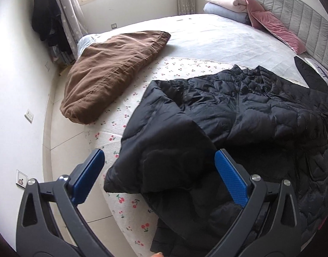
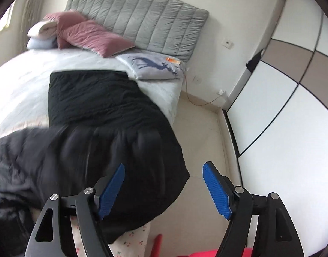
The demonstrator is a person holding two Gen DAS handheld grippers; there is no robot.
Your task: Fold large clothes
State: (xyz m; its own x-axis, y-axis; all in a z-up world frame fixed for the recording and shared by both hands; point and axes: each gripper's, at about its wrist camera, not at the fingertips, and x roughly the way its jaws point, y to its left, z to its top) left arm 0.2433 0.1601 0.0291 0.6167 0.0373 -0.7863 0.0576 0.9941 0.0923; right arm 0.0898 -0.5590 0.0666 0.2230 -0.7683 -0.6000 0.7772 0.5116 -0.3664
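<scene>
1. Blue-padded fingers of the left gripper (image 1: 159, 177) fill the bottom of the left wrist view, jaws spread wide and holding nothing, with a folded-over flap of the black puffer jacket (image 1: 238, 111) lying between and just beyond them.
2. Across the lower right of that view the jacket sprawls on the cherry-print sheet (image 1: 129, 111), its quilted body creased and its near edge hanging over the side of the bed (image 1: 217, 40).
3. In the right wrist view the right gripper (image 2: 164, 190) is also spread and empty; its left finger sits over the jacket's dark fabric (image 2: 112, 128), its right finger over bare floor. The cloth here is motion-blurred, so whether any pad touches it cannot be told.
4. A folded brown garment (image 1: 112, 72) lies at centre left of the left wrist view, well apart from the jacket.
5. Risks, as I judge them: the slick, puffy shell may slip out of a shallow pinch; weight already draped over the bed's edge could drag the jacket to the floor; grabbing only the top layer of the flap would pull the fold askew.
</scene>
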